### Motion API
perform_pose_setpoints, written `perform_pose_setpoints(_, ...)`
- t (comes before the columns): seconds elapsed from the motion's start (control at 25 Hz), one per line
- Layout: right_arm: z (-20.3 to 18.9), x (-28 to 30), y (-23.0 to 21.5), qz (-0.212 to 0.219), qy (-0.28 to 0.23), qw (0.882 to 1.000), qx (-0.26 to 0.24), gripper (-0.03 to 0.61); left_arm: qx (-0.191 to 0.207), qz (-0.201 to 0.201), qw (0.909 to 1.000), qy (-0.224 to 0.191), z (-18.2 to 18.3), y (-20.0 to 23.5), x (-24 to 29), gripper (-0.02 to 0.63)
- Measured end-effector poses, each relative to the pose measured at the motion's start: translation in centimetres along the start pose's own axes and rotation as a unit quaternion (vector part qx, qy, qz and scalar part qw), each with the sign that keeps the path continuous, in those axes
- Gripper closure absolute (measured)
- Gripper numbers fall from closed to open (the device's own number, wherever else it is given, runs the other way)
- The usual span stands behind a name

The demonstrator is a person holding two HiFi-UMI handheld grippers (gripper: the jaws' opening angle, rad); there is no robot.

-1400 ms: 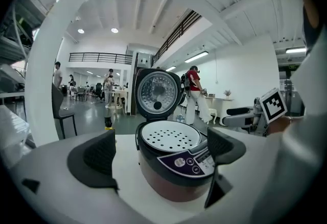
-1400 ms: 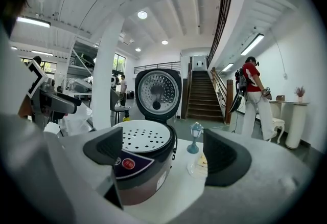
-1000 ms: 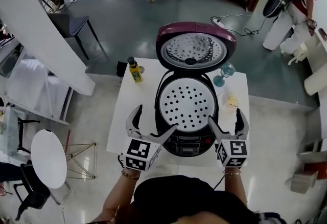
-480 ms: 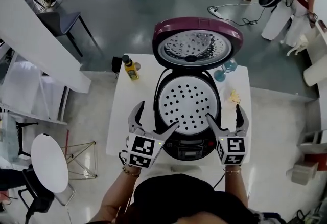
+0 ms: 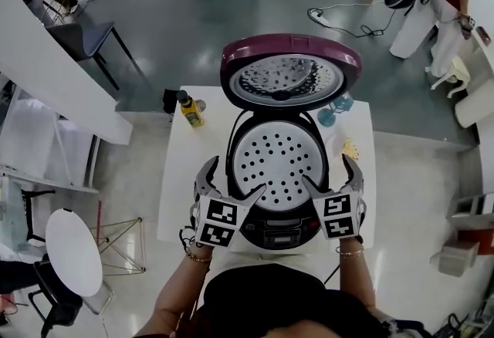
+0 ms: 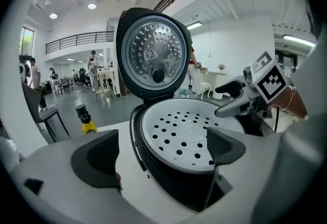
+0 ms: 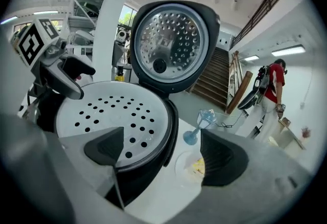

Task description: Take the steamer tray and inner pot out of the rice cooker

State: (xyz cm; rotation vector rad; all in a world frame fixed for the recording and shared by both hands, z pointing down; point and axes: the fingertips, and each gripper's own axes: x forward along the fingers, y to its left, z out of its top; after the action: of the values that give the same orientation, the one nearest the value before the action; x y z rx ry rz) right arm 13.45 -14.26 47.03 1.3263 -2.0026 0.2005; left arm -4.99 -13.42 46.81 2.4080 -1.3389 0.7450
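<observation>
— What has changed over the last second?
— Both grippers have moved in on the rice cooker. The left gripper and the right gripper stood at its front corners before. Now each inner jaw reaches over the near edge of the steamer tray.
— Have the jaws closed at all?
— No. Both pairs are spread wide, as they were. In the left gripper view the cooker's left rim stands between the jaws: one jaw hangs outside over the worktop, the other over the tray's edge. The right gripper view mirrors that, with the right rim between its jaws and the outer jaw near a small dish.
— Is either one touching the tray?
— I cannot tell; nothing is clamped.
— And the tray itself?
— It has not moved. It lies flat in the top of the cooker under the raised lid.
— Anything else on the worktop?
— A bottle at the far left and a blue glass at the far right, both where they were.
</observation>
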Motion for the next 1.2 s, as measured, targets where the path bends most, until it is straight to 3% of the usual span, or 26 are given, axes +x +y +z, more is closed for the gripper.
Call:
perform_pose_setpoints(0.24,0.8,2.8,-0.1,0.047,0.044,0.997,-0.032,0.117,0.07,0.035,0.9961,0.042,0.9,1.3,1.3,0.081)
perform_pose_setpoints(0.6,-0.2,5.9,-0.2,0.056,0.123,0.983,-0.124,0.13,0.075,0.025,0.9904,0.113,0.1,2.1,4.1,0.092)
perform_pose_setpoints(0.68,-0.3,6.1,-0.1,0.063,0.126,0.982,-0.126,0.139,0.087,0.03,0.988,0.124,-0.2,2.2,4.5,0.165)
perform_pose_setpoints(0.72,-0.3,6.2,-0.1,0.064,0.125,0.982,-0.124,0.14,0.095,0.037,0.9869,0.125,-0.3,2.4,4.6,0.241)
perform_pose_setpoints(0.76,-0.3,6.2,-0.2,0.065,0.123,0.983,-0.122,0.14,0.099,0.043,0.9865,0.123,-0.3,2.6,4.7,0.357)
perform_pose_setpoints(0.8,-0.3,6.3,-0.3,0.067,0.122,0.983,-0.118,0.141,0.099,0.046,0.9867,0.12,-0.3,2.9,4.8,0.39)
perform_pose_setpoints(0.96,-0.5,6.2,-0.5,0.08,0.117,0.986,-0.091,0.154,0.084,0.042,0.9883,0.12,-0.3,3.4,5.0,0.401)
perform_pose_setpoints(1.12,0.0,6.0,-0.1,0.093,0.107,0.987,-0.075,0.31,0.059,0.048,0.9902,0.117,0.1,3.8,4.8,0.434)
perform_pose_setpoints(1.2,0.1,5.9,-0.3,0.087,0.105,0.988,-0.07,0.322,0.053,0.05,0.9904,0.118,0.3,3.8,4.7,0.443)
